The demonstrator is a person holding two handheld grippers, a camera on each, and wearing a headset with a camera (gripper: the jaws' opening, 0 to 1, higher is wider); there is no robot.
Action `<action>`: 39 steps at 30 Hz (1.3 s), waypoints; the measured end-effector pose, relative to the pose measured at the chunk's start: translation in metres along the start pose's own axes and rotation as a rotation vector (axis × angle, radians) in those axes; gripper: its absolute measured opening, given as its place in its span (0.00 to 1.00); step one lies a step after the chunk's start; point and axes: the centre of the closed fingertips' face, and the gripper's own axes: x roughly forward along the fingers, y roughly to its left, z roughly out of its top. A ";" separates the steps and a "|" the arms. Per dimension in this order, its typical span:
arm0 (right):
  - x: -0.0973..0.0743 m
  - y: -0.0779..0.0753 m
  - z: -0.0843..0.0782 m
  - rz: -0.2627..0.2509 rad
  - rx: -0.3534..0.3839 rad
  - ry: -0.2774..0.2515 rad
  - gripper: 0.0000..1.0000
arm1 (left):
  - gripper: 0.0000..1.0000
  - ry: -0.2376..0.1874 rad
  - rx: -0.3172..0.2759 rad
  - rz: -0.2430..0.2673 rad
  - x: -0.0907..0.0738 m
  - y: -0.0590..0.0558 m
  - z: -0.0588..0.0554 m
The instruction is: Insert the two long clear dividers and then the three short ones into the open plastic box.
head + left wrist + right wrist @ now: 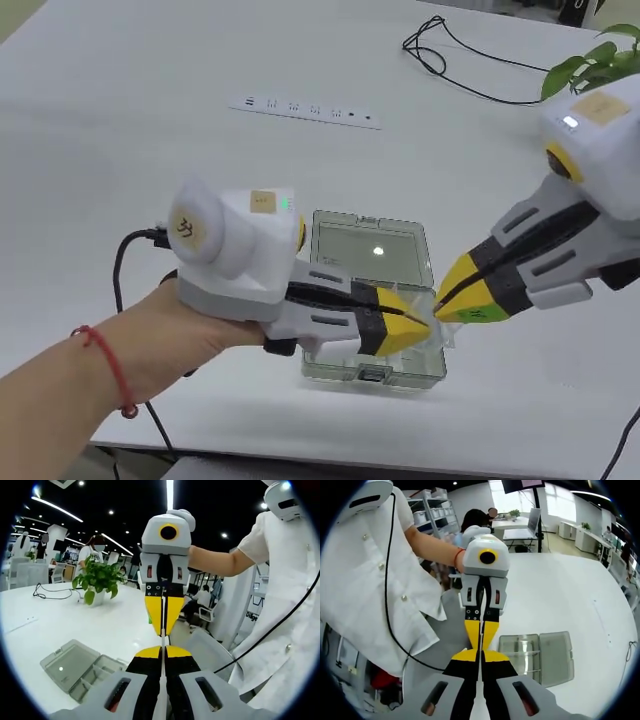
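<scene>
The open clear plastic box lies on the white table with its lid folded back flat. Above its right end, my left gripper and my right gripper meet tip to tip. Both are shut on a small clear divider, which is hard to make out. In the left gripper view, my left gripper faces the right gripper, and the divider shows edge-on as a thin pale line, with the box down to the left. In the right gripper view, my right gripper meets the left gripper above the box.
A white power strip lies further back on the table. A black cable loops at the far right beside a potted plant. The left gripper's own black cord hangs off the near table edge. People sit in the room behind.
</scene>
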 end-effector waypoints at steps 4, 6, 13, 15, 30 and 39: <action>0.001 -0.003 -0.002 -0.010 -0.001 0.000 0.03 | 0.00 0.000 -0.008 0.012 0.000 0.003 -0.001; 0.000 -0.004 -0.002 -0.013 0.000 -0.002 0.03 | 0.00 -0.001 -0.006 0.015 0.000 0.004 -0.001; 0.002 -0.005 -0.003 -0.027 -0.004 0.002 0.03 | 0.00 0.010 -0.008 0.030 -0.002 0.006 -0.005; 0.002 -0.006 -0.003 -0.032 -0.003 0.001 0.03 | 0.00 0.018 -0.007 0.037 -0.003 0.007 -0.007; -0.001 -0.024 -0.010 -0.107 0.010 0.006 0.03 | 0.24 0.060 -0.018 0.130 -0.021 0.022 -0.023; 0.004 -0.046 -0.023 -0.172 0.034 0.013 0.03 | 0.42 0.082 -0.011 0.206 -0.039 0.037 -0.033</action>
